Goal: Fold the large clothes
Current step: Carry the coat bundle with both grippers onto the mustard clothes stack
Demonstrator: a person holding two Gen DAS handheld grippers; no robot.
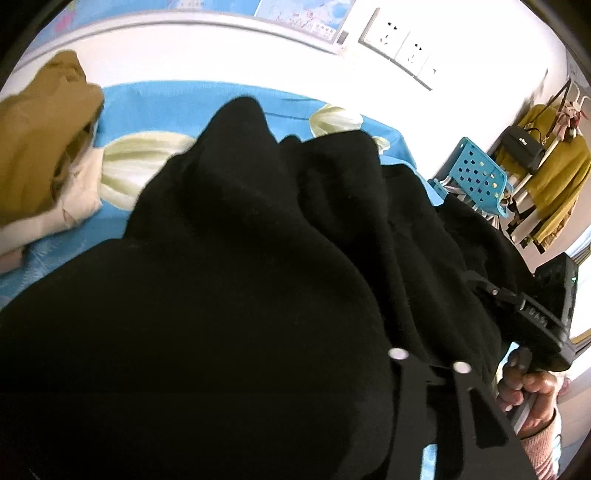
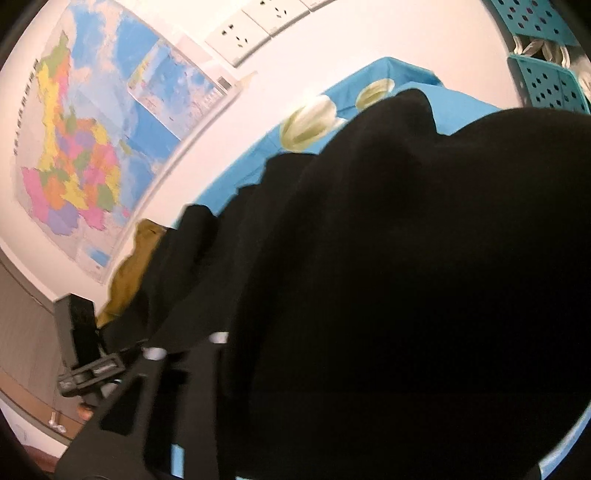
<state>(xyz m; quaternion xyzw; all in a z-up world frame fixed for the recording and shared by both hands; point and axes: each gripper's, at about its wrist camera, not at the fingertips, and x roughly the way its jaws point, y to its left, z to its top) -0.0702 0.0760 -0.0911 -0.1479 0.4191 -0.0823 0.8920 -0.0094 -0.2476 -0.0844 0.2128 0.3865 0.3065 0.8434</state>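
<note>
A large black garment [image 1: 240,277] fills most of both views, lifted above the blue flowered bedsheet [image 1: 155,110]. My left gripper [image 1: 428,362] is shut on a bunch of the black cloth, which drapes over its fingers. The right gripper [image 1: 535,317], held by a hand, shows at the right edge of the left wrist view, also gripping the cloth. In the right wrist view my right gripper [image 2: 184,347] is shut on the black garment [image 2: 406,295]; the left gripper [image 2: 88,373] shows at lower left.
A brown and beige garment [image 1: 44,147] lies on the sheet's left side. A blue perforated basket [image 1: 476,173] and a rack with a yellow garment [image 1: 557,177] stand to the right. A map [image 2: 92,147] and wall sockets [image 2: 240,35] are behind the sheet [image 2: 388,74].
</note>
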